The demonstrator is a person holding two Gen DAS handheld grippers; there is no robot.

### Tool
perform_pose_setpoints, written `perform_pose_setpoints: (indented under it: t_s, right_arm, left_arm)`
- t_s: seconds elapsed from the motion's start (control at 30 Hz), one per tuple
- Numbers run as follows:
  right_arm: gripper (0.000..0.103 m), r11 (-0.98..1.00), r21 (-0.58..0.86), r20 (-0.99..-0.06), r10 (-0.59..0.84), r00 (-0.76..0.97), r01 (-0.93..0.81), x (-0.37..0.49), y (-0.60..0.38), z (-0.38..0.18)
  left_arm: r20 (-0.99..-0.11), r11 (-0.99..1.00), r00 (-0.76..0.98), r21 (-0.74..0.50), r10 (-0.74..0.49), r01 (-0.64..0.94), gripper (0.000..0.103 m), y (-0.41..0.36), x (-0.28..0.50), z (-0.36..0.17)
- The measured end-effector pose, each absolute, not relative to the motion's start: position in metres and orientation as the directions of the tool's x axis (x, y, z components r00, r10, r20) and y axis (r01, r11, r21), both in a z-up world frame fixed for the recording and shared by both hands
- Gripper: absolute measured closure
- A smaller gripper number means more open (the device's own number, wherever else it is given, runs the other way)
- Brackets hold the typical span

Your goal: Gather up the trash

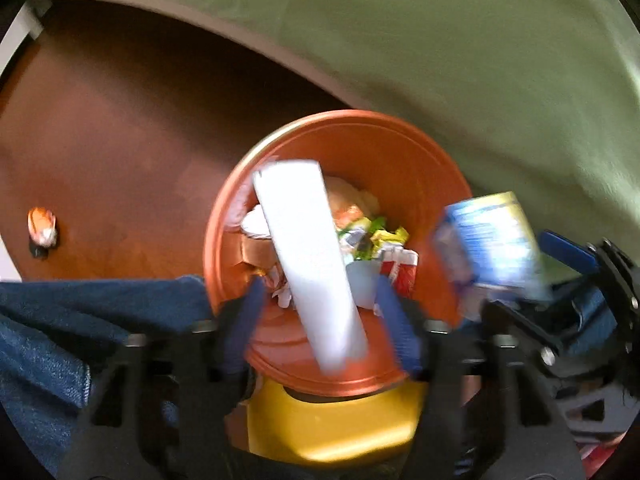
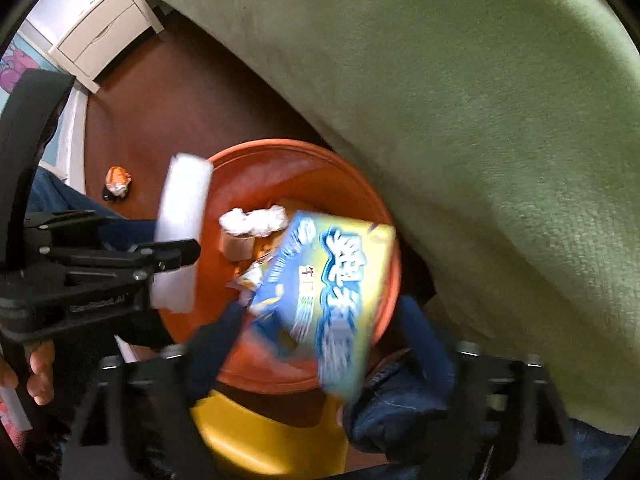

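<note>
Orange plastic bin [image 1: 360, 148], round, at centre frame in both views, part-filled with wrappers and tissue; green blanket [image 1: 480, 40] at upper right; brown floor [image 1: 120, 120] at left.

White box [image 1: 308, 256]: long and flat, over the bin mouth between the pads of the left gripper [image 1: 320, 308]. Jaws stand roughly half open, pads clear of it; it looks released. Long axis runs from lower centre to upper centre of the left view, far end tipped toward the bin.

Blue-and-yellow carton [image 2: 328, 292]: printed face up, blurred, between the widely parted jaws of the right gripper [image 2: 320, 332], not clamped. Long axis slants from the upper left down to lower centre, over the bin's near rim.

Step, as judged: dropping both pieces into the bin. Next call: lift clear, then reach the orange wrapper [image 2: 117, 178] lying on the floor at left.
</note>
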State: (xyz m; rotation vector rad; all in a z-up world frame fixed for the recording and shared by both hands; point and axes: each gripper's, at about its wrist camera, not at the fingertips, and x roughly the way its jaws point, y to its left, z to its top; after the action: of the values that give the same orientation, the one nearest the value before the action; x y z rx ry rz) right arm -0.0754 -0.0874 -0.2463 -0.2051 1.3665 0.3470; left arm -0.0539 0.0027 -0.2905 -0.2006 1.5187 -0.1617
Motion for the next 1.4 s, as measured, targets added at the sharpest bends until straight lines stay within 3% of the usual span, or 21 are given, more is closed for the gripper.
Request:
perform_pose_setpoints:
  t_s: [0.43,0.7,0.97,1.1,1.4]
  right_arm:
    - [0.018,0.936,0.056,-0.979,0.120,0.165,-0.347,-0.077,-0.102,-0.246]
    - [0.018,0.936,-0.003,-0.933,0.124,0.339,-0.352,-0.077,-0.109,-0.195]
    - [0.014,0.959,-0.045,-0.775,0.143,0.615,-0.279,-0.073,-0.131,-0.095]
    - [0.006,0.969,-0.046,-0.674,0.149,0.724,-0.243,-0.076,-0.142,-0.046]
    - [0.006,0.980,-0.046,-0.489,0.146,0.860,-0.193,-0.087,-0.164,0.031]
  left_arm:
    - [-0.981,0.982,0.064,-0.185,-0.182,-0.044,0.034,0.008,-0.058,-0.294]
    - [-0.972,0.989,0.189,-0.148,-0.140,-0.028,0.029,0.016,-0.056,-0.249]
    - [-0.891,0.998,0.451,-0.059,-0.045,-0.017,0.021,0.023,-0.045,-0.157]
    - [-0.812,1.000,0.583,-0.020,-0.011,-0.008,0.016,0.018,-0.041,-0.109]
    - [-0.639,1.000,0.769,0.007,0.010,-0.007,0.011,0.006,-0.044,-0.022]
